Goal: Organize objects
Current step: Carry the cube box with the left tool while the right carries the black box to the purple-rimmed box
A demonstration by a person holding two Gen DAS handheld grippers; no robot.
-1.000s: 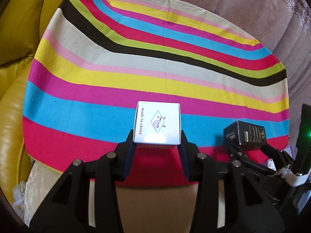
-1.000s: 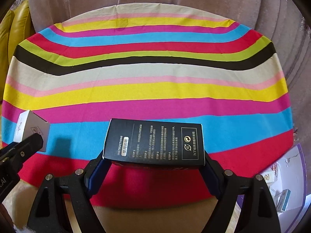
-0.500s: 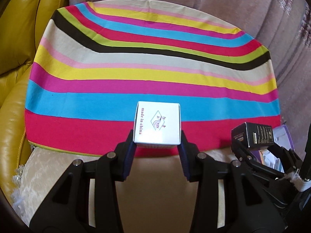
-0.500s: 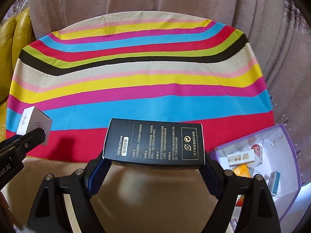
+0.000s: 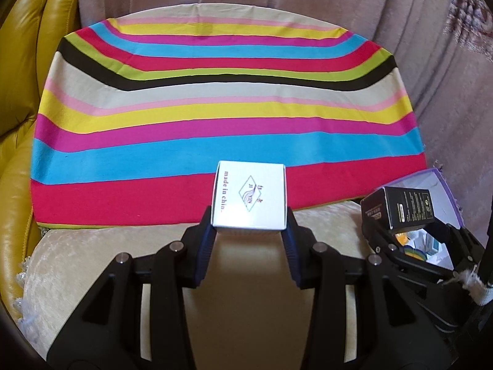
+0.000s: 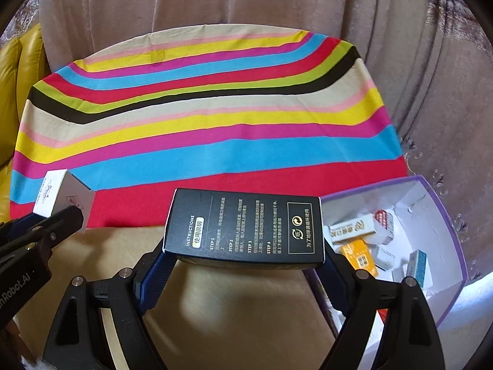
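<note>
A small white box (image 5: 249, 195) printed "made in china" is clamped between the pads of my left gripper (image 5: 249, 231), held above the near edge of the striped cloth (image 5: 215, 117). My right gripper (image 6: 243, 262) is shut on a wider black box (image 6: 245, 226) with white instruction text, gripping it by its two short ends. The right view also catches the white box (image 6: 58, 192) at far left, and the left view catches the black box (image 5: 400, 211) at right. A purple-rimmed open box (image 6: 443, 215) with several small packets inside lies just right of the black box.
The striped cloth covers a cushion on a pinkish-brown sofa (image 6: 277, 6). A beige cushion (image 5: 107, 256) lies below both grippers. A yellow leather armrest (image 5: 21, 92) bounds the left side.
Both grippers have drawn back toward the cloth's near edge and shifted right with their boxes. The purple-rimmed box has come into view beside the black box.
</note>
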